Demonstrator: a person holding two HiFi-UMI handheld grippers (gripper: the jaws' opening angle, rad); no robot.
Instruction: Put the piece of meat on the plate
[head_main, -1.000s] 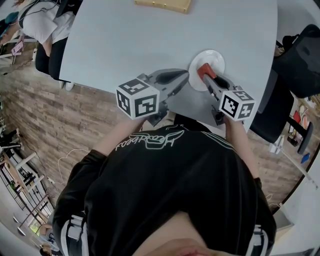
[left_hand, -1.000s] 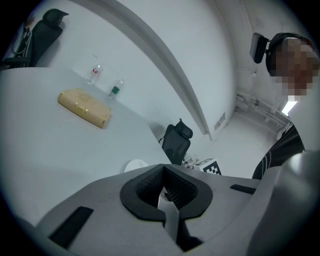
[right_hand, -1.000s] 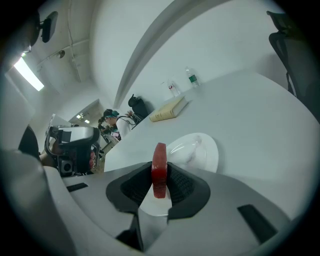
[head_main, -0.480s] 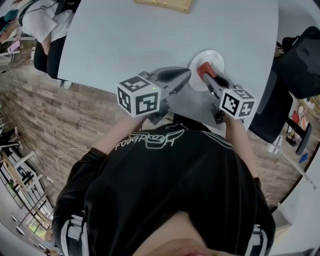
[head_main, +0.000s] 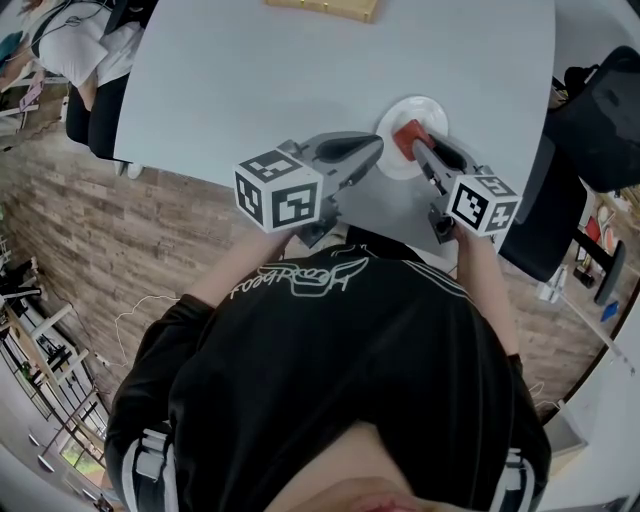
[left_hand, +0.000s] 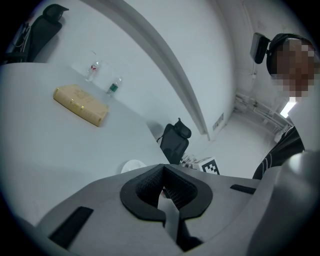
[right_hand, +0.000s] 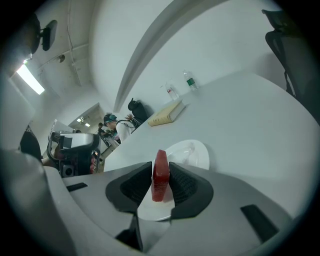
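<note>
Two grippers are hanging over the near edge of a pale grey table (head_main: 300, 80). The right gripper (right_hand: 160, 166) is clamping a red piece of meat (right_hand: 160, 176) between its black pads, with the slab standing upright on edge. It is holding the meat over the middle of a white plate (head_main: 430, 118), which is sitting near the table's right edge; I cannot tell whether the meat is touching the plate. The left gripper (left_hand: 162, 167) is pointing toward the plate from just beside it, its jaw tips pressing together with nothing between them. A tan oblong block (left_hand: 80, 104) is lying at the far side of the table, well apart from the plate.
</note>
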